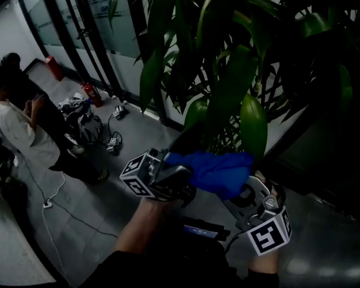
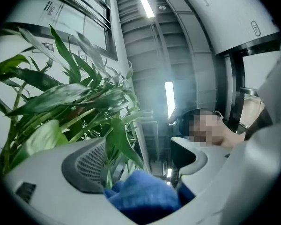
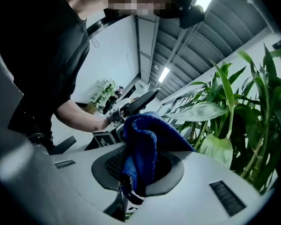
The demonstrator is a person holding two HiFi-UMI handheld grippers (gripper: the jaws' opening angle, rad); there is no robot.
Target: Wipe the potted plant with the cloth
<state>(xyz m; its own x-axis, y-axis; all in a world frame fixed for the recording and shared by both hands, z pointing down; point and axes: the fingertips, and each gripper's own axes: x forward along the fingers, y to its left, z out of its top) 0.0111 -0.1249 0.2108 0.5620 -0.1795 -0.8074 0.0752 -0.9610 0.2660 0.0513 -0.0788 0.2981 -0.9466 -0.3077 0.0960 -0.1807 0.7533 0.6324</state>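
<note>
The right tool (image 3: 139, 170) is nearly closed, with a fold of the blue cloth (image 1: 219, 171) pinched between its pads. The left tool (image 2: 141, 172) stands partway open, and a wad of the same cloth fills the gap between its jaws. The cloth spans both tools, just under the plant's (image 1: 228, 71) lower leaves.
</note>
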